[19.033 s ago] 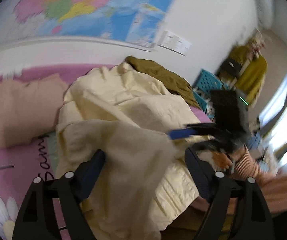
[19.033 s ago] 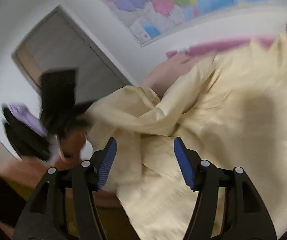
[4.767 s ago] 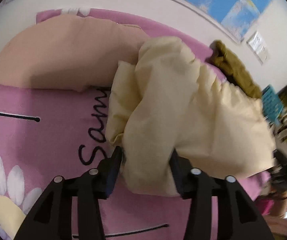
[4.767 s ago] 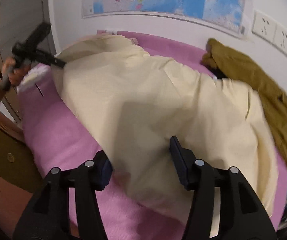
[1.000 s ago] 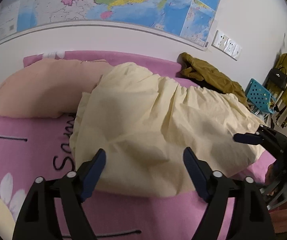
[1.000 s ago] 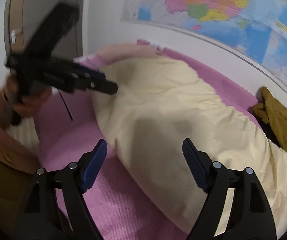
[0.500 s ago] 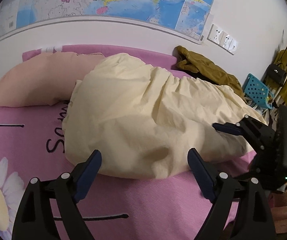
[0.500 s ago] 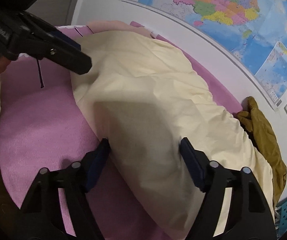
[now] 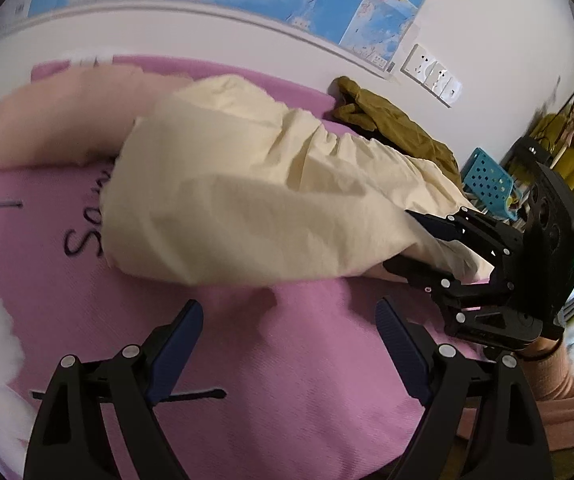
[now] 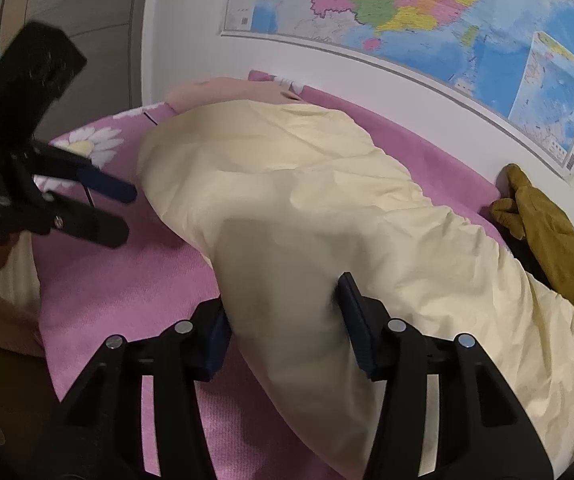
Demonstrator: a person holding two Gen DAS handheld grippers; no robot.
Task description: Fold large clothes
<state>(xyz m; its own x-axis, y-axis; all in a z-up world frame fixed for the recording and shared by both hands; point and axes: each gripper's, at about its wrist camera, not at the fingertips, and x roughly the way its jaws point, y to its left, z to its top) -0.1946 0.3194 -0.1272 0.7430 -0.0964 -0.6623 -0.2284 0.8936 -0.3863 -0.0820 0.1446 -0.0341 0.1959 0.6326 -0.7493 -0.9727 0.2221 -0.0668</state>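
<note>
Now the left gripper (image 9: 289,330) sits a little lower and nearer the bed than a second ago, its jaws spread wide over bare pink bedspread (image 9: 295,392) with nothing between them, the hem of the pale yellow garment (image 9: 247,204) lying just beyond its fingertips rather than between them as it did half a second back. That garment lies in a long rumpled roll across the bed: in the left wrist view its long axis runs from the peach pillow (image 9: 47,120) at upper left down to the right gripper (image 9: 413,240) at the right edge, the left end rounded and bunched, the right end narrowing into that gripper. An olive-brown garment (image 9: 391,120) lies crumpled against the wall behind it, beside the wall sockets (image 9: 433,76), and a blue perforated basket (image 9: 487,180) stands past the foot of the bed. Seen from the right wrist camera, the left tool hangs open at far left, clear of the cloth, and the roll slants from upper left toward lower right, where a thick fold of it passes between the right gripper's blue pads (image 10: 357,320). Those jaws have just been closing, standing visibly narrower than a second ago, and both pads now press into the fold
</note>
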